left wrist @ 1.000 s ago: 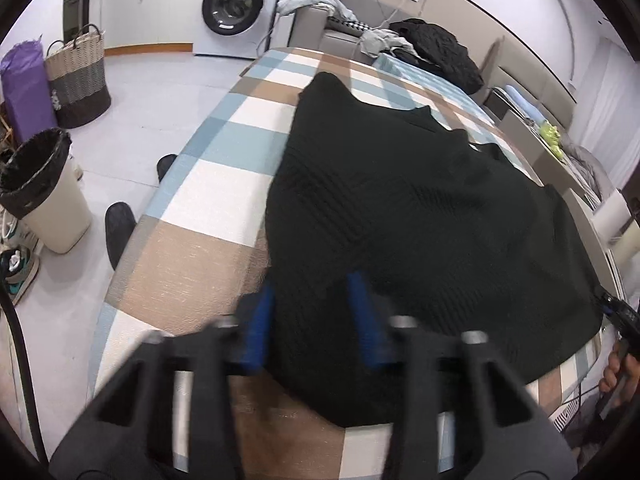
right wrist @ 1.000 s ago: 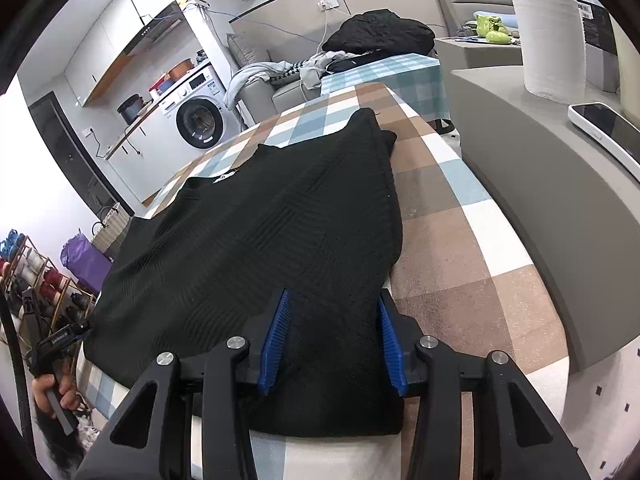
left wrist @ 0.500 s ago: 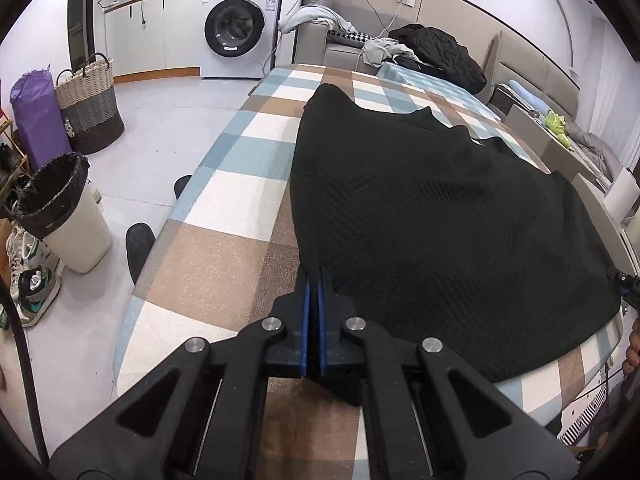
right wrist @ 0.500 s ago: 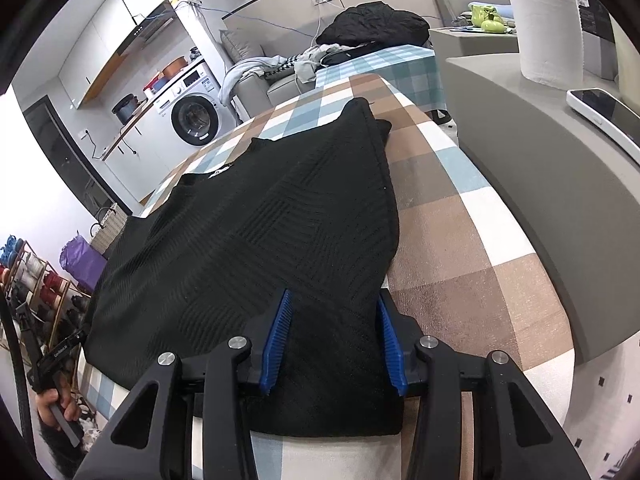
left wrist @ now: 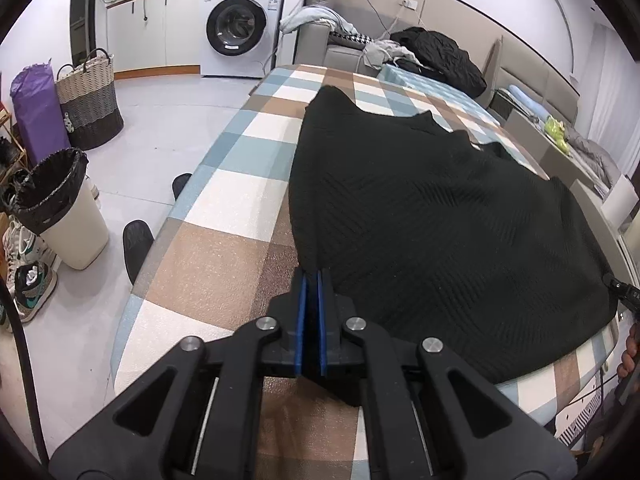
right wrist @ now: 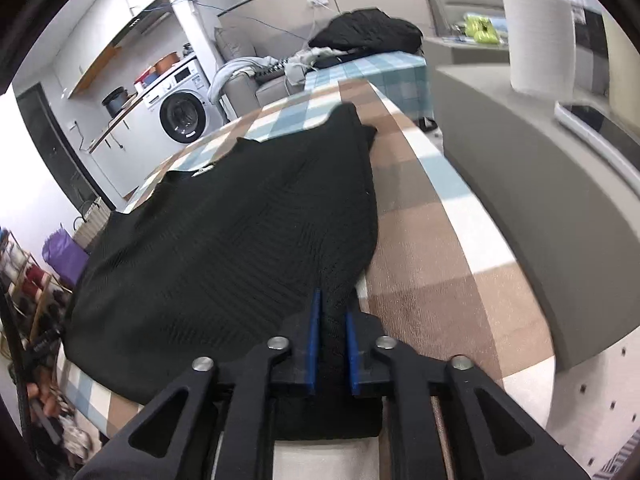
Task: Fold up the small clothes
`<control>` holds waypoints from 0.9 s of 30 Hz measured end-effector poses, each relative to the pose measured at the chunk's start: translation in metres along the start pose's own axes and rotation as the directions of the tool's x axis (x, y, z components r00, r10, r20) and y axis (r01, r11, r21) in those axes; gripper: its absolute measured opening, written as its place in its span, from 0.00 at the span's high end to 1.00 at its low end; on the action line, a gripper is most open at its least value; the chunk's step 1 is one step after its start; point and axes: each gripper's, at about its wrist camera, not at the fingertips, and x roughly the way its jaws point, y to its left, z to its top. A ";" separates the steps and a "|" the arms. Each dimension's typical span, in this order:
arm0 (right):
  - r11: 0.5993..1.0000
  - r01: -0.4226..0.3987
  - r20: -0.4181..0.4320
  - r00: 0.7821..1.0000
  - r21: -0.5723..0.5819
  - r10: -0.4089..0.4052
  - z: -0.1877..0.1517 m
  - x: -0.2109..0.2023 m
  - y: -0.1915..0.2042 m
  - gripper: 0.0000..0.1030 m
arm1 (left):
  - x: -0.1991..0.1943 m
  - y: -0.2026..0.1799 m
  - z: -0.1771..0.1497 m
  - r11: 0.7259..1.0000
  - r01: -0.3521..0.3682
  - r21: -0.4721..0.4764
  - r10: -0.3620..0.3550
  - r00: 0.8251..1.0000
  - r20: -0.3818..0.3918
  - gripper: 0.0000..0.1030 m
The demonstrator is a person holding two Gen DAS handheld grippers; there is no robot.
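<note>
A black knitted sweater [left wrist: 432,216] lies spread flat on a checked table [left wrist: 224,240]; it also shows in the right wrist view [right wrist: 240,240]. My left gripper [left wrist: 311,280] is shut on the sweater's near left hem corner. My right gripper [right wrist: 332,308] is shut on a bunch of fabric at the near right hem corner, blue pads still a little apart around the cloth. The far sleeves and collar lie flat on the table.
A grey ledge [right wrist: 540,208] with a paper roll [right wrist: 540,36] and a phone [right wrist: 600,124] runs along the table's right side. A bin [left wrist: 60,208], shoes [left wrist: 32,284], a basket [left wrist: 90,100] and a washing machine [left wrist: 240,28] stand on the floor to the left.
My left gripper closed on the hem corner about half a second ago and stays shut. My right gripper has just closed from open onto the right hem corner, bunching the fabric.
</note>
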 end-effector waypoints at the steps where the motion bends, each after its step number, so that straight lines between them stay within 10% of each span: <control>1: 1.000 -0.018 0.002 1.000 0.010 0.018 0.001 -0.001 -0.001 0.66 | 0.001 0.000 0.001 1.000 -0.003 0.003 0.003 1.000 -0.006 0.88; 6: 0.997 -0.056 0.017 0.998 0.044 0.055 0.008 -0.002 -0.005 0.59 | 0.013 0.006 0.014 0.999 0.020 -0.028 -0.021 1.000 -0.017 0.44; 12: 0.994 -0.072 -0.022 0.997 0.081 0.074 0.031 0.021 -0.013 0.57 | 0.046 0.014 0.046 0.995 0.060 -0.085 -0.065 0.996 -0.053 0.44; 15: 0.992 -0.075 -0.041 0.996 0.097 0.079 0.045 0.035 -0.018 0.57 | 0.064 0.015 0.063 0.991 0.070 -0.114 -0.079 0.994 -0.076 0.51; 19: 0.993 -0.058 -0.039 0.997 0.105 0.062 0.067 0.051 -0.022 0.74 | 0.078 0.017 0.076 0.981 0.130 -0.147 -0.141 0.987 -0.071 0.95; 23: 0.994 -0.097 0.014 0.995 0.042 0.097 0.076 0.047 -0.010 0.94 | 0.070 0.015 0.074 0.987 0.114 -0.117 -0.116 0.993 -0.013 0.98; 27: 0.997 0.063 0.039 0.997 -0.035 -0.062 0.075 0.042 -0.003 0.95 | 0.061 0.014 0.069 0.994 0.064 -0.088 -0.063 0.998 0.016 0.98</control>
